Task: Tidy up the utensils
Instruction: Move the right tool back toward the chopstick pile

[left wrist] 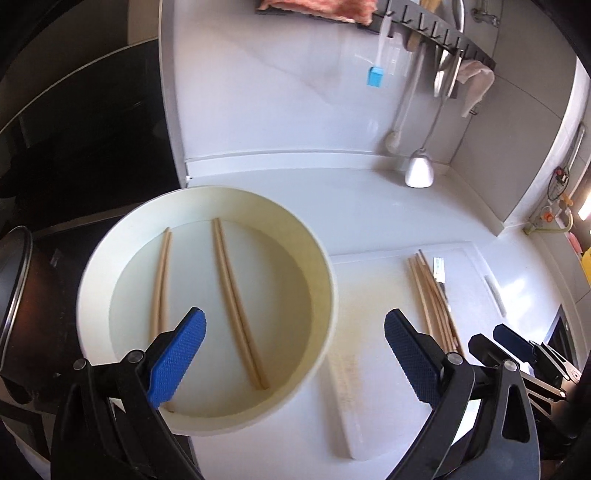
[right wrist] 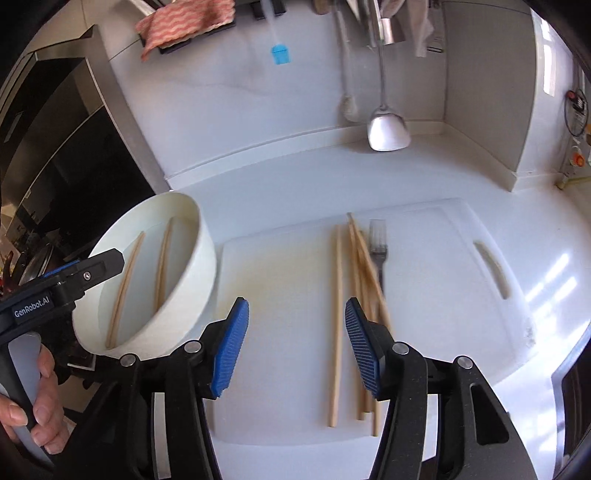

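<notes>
A round white bowl [left wrist: 317, 258] stands at the left and holds wooden chopsticks [left wrist: 236, 302]; it also shows in the right wrist view [right wrist: 192, 280]. My left gripper [left wrist: 295, 354] is open and empty over the bowl's near right rim. Several more chopsticks [right wrist: 336, 314] lie on a white cutting board [right wrist: 443, 295], with a metal fork [right wrist: 378, 240] beside them. My right gripper [right wrist: 295, 347] is open and empty just above the board, left of the loose chopsticks. In the left wrist view the chopstick bunch [left wrist: 432, 295] lies to the right.
A rail on the back wall holds a blue silicone brush [right wrist: 280, 53], a ladle [right wrist: 388, 129] and a striped cloth [right wrist: 184, 22]. A dark stove area [left wrist: 92, 147] and a pot [left wrist: 18, 302] lie left of the counter.
</notes>
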A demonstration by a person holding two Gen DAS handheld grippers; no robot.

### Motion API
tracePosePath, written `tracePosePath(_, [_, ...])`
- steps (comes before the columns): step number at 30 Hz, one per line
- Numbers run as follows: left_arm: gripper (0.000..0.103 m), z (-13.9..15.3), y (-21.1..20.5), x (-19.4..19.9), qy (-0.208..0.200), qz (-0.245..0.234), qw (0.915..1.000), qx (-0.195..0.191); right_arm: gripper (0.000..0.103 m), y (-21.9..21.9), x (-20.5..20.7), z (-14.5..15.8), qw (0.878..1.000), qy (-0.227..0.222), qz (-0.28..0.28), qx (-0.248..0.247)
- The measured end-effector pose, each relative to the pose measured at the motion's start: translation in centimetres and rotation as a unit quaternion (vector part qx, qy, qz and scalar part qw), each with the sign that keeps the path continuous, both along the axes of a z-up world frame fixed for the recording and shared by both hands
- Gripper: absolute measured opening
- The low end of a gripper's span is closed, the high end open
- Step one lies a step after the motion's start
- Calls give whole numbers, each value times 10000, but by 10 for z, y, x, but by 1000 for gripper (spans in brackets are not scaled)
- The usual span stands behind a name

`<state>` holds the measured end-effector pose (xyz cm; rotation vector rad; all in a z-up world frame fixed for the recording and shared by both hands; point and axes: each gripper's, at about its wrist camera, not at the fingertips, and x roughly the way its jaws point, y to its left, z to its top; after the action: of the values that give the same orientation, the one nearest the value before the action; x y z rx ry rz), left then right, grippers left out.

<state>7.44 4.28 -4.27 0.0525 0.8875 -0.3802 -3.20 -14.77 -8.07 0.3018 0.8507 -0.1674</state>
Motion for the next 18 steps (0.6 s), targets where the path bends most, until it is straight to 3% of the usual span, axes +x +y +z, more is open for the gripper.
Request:
tracePosePath(7, [96,-11,-73,-34,58,26,10000,-26,54,-75,-40,-11,9999,42,-66,94])
tracePosePath(18, [96,-39,-122,-72,238,1169,9927,160,54,-143,-53,-28,9966,-92,790,217])
